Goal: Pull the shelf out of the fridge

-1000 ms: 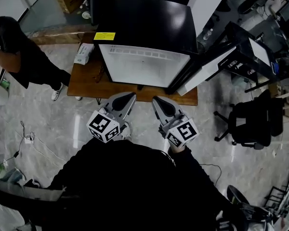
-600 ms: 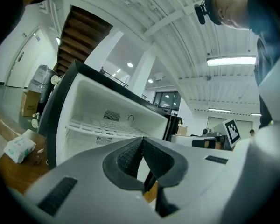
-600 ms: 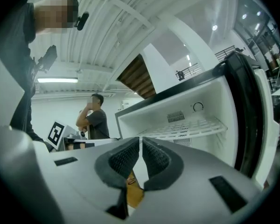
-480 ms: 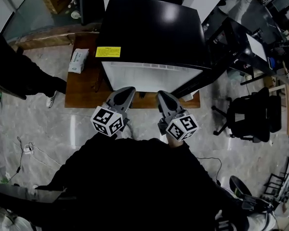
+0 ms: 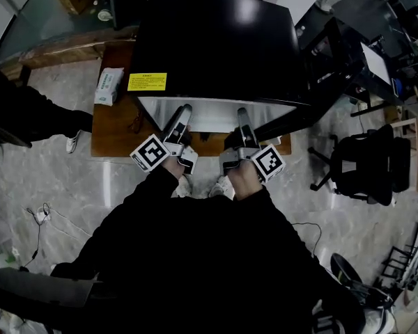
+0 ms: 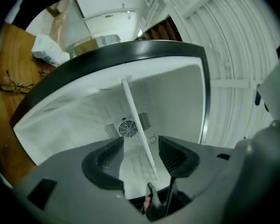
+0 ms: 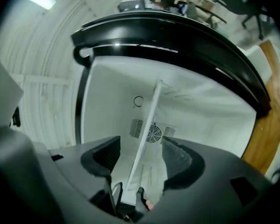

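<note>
Left gripper view: inside the fridge (image 6: 177,94), the shelf (image 6: 132,113) runs between the jaws of the left gripper (image 6: 141,157), which have just been opening and stand clear of it; the right gripper (image 7: 140,158) likewise.

So the tool (image 7: 141,146) sits rolled over and the open fridge (image 7: 177,36) looks tipped sideways. Its jaws have just been opening and stand apart. The thin white edge of the shelf (image 7: 150,115) runs between them from about 12 down to 6, with a gap on both sides and neither pad touching it. Behind the shelf there's a round fan grille (image 7: 154,133) on the white back wall, plus a little ring (image 7: 138,101) at 11 from it. The black fridge frame arcs from 10 to 3. There's a strip of wooden desk (image 7: 263,129) at 4 and a pale ribbed surface (image 7: 42,78) at 9.
</note>
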### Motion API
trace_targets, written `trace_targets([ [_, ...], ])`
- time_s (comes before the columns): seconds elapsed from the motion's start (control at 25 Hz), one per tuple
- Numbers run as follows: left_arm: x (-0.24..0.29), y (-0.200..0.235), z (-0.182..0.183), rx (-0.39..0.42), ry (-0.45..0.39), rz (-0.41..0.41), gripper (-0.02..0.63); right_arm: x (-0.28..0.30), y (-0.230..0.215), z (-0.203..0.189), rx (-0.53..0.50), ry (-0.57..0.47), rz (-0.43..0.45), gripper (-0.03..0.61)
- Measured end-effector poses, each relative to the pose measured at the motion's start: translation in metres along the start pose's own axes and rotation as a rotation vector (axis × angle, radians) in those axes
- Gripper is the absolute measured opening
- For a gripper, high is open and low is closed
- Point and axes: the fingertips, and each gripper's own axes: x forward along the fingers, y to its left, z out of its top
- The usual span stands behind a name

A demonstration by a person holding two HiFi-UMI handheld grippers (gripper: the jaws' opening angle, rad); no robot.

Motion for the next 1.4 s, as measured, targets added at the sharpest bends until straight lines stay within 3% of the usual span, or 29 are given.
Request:
trace_targets([
  [0.08, 0.009, 0.009, 0.011, -0.050, -0.077, 0.023, 0.232, 0.011, -0.013, 0.008, 0.115, -0.053, -0.032, 0.278],
  [0.2, 0.023, 0.013, 0.023, -0.107, -0.173, 0.004, 0.232, 0.028, -0.024, 0.020, 0.193, -0.108, -0.041, 0.279],
  [0.36, 0.037, 0.017, 0.037, -0.111, -0.228, 0.004, 0.232, 0.051, -0.031, 0.035, 0.235, -0.146, -0.029, 0.275],
  [0.56, 0.051, 0.024, 0.056, -0.109, -0.293, 0.006, 0.230, 0.073, -0.033, 0.047, 0.246, -0.162, -0.030, 0.204],
  [0.64, 0.056, 0.026, 0.059, -0.115, -0.309, 0.006, 0.224, 0.077, -0.034, 0.049, 0.251, -0.173, -0.033, 0.128],
  [0.72, 0.058, 0.028, 0.059, -0.120, -0.317, 0.020, 0.190, 0.077, -0.033, 0.051, 0.249, -0.185, -0.031, 0.093],
  [0.84, 0.059, 0.028, 0.062, -0.109, -0.324, 0.034, 0.085, 0.080, -0.028, 0.053, 0.250, -0.200, -0.014, 0.038],
  [0.88, 0.059, 0.027, 0.063, -0.109, -0.325, 0.033, 0.054, 0.080, -0.028, 0.053, 0.255, -0.204, -0.009, 0.037],
  [1.12, 0.057, 0.027, 0.062, -0.164, -0.334, 0.036, 0.044, 0.077, -0.027, 0.052, 0.266, -0.200, -0.005, 0.031],
  [1.4, 0.047, 0.022, 0.057, -0.168, -0.329, 0.043, 0.043, 0.065, -0.026, 0.048, 0.250, -0.198, -0.010, 0.031],
])
